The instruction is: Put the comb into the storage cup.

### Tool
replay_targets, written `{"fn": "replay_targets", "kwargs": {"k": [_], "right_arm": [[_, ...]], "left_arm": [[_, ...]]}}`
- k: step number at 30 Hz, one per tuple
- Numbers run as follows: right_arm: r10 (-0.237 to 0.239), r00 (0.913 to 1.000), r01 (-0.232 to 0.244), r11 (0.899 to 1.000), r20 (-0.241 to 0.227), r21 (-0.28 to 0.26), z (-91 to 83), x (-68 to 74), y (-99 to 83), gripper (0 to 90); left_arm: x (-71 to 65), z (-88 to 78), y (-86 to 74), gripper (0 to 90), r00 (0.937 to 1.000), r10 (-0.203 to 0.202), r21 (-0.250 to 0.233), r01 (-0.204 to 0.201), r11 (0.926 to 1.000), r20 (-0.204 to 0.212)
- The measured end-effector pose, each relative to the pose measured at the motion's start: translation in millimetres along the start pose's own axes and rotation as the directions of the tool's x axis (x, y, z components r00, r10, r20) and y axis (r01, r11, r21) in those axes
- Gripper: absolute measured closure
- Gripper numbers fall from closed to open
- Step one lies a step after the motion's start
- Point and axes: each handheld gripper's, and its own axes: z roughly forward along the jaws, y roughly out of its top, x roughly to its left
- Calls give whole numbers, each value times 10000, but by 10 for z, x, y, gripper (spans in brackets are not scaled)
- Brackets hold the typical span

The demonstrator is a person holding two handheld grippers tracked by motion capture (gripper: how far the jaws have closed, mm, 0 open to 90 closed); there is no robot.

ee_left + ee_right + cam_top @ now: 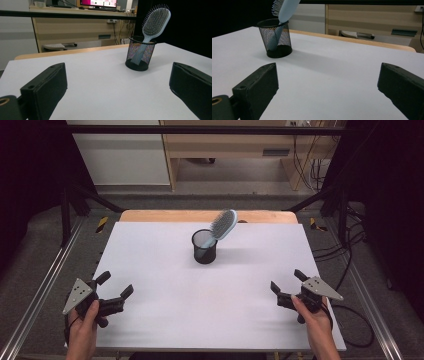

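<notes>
A white table (165,320) is seen with a black mesh cup (204,247) standing far and central on it. One hairbrush (223,224) is held in the cup, handle down, its long axis tilted up toward the far right. The left gripper (115,286) and right gripper (286,281) rest at the near corners, jaws spread wide and empty, about equally distant from the cup.

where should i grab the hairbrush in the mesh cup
Grip the hairbrush at the bare neck just above the rim of the black mesh cup, below the bristles. It stands handle-down and leans to the right and away, so coming from above with the right gripper looks best, jaws closing across the narrow neck, then lifting along the lean.
</notes>
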Motion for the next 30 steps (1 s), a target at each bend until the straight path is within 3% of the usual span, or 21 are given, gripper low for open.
{"fn": "replay_targets", "kwargs": {"k": [30], "right_arm": [[-316,9970,338,9990,-709,297,238,195,31,35]], "left_arm": [[-31,25,-7,16,9991,-103,-318,116,9994,402]]}}
